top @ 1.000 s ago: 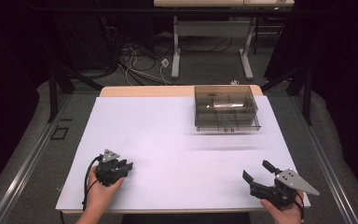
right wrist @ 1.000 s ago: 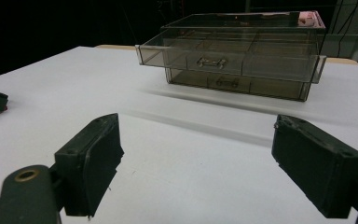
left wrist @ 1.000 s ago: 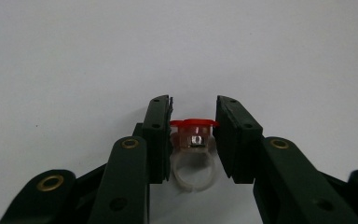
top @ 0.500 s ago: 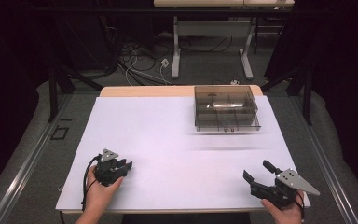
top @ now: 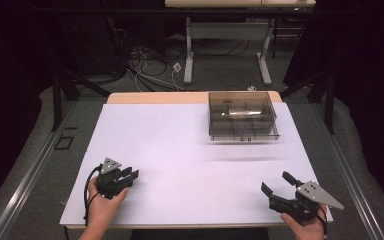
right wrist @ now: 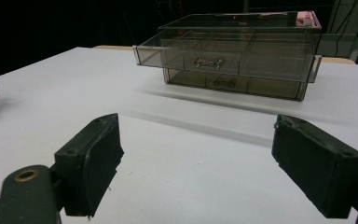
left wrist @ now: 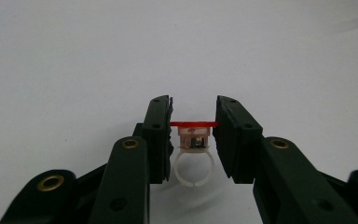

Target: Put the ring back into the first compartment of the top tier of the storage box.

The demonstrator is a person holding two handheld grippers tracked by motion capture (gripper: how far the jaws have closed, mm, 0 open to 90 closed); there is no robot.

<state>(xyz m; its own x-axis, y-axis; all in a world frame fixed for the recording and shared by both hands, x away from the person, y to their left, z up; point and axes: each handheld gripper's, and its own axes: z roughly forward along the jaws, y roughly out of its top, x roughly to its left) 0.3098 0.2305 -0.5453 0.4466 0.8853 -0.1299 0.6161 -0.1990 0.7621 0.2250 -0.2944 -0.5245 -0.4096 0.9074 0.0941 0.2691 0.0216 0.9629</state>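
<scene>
Table (top: 190, 150) covered with a white sheet, seen from the high view; a person's hands come in at the near edge, one gripper in each. Left gripper (top: 130, 176) sits low over the sheet near the near-left corner, jaws pointing right and slightly away. In the left gripper view its jaws are clamped on a small ring (left wrist: 194, 154): a thin red disc on top spans the gap and touches both pads, a pinkish-tan cup sits under the disc, and a pale open band hangs below it between the jaws. Whether the band touches the sheet, cannot tell. Right gripper (top: 276, 186) is at the near-right corner, jaws spread wide with nothing between them, pointing left and away; grey three-cornered plate on top. In the right gripper view both pads (right wrist: 93, 158) stand well apart over bare white sheet. Smoky clear drawer box (top: 242, 115) stands at the far right of the table, well apart from both grippers; its upper drawer is pulled partly out toward the person, internal dividers visible. Contents too small to identify.
</scene>
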